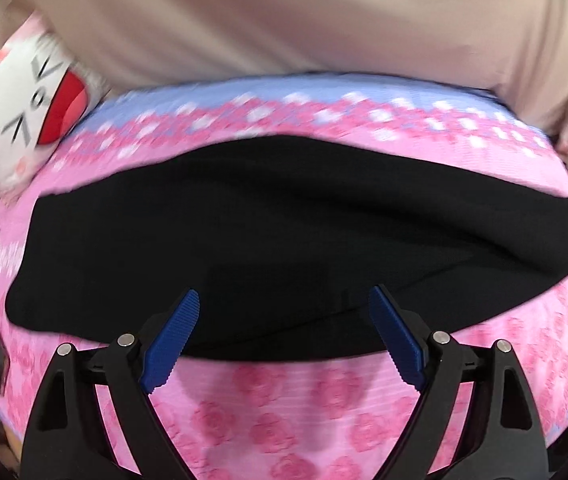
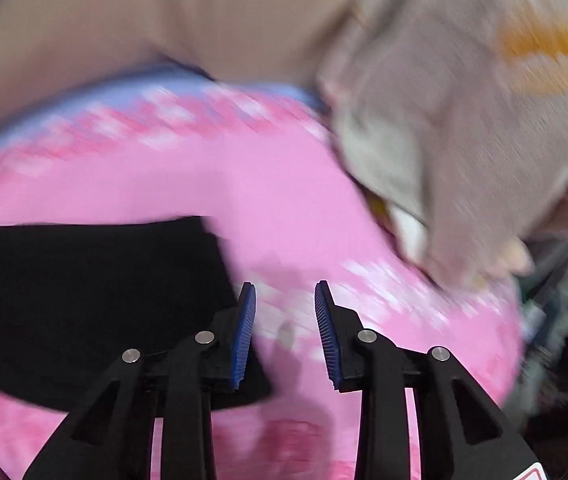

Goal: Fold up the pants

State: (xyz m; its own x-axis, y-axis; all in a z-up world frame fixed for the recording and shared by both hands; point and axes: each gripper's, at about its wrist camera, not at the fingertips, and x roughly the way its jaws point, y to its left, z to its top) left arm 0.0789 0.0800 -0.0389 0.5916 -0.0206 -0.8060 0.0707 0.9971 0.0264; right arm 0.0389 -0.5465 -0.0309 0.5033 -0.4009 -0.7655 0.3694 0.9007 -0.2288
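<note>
A pink rose-print sheet [image 1: 323,412] with a blue border covered the bed, under a beige wall [image 1: 284,12]. The black pants [image 1: 284,232] lay flat across it as a wide folded band, their near edge just ahead of the left hand-held gripper [image 1: 284,300]. Grey-beige bedding [image 2: 463,140] was heaped at the bed's right side, blurred. A white plush [image 1: 40,108] with a red mouth sat at the far left corner. The left hand-held gripper stood wide, empty, above the pants' near edge. The right hand-held gripper [image 2: 285,286] was narrowly parted, empty, beside the pants' right end.
</note>
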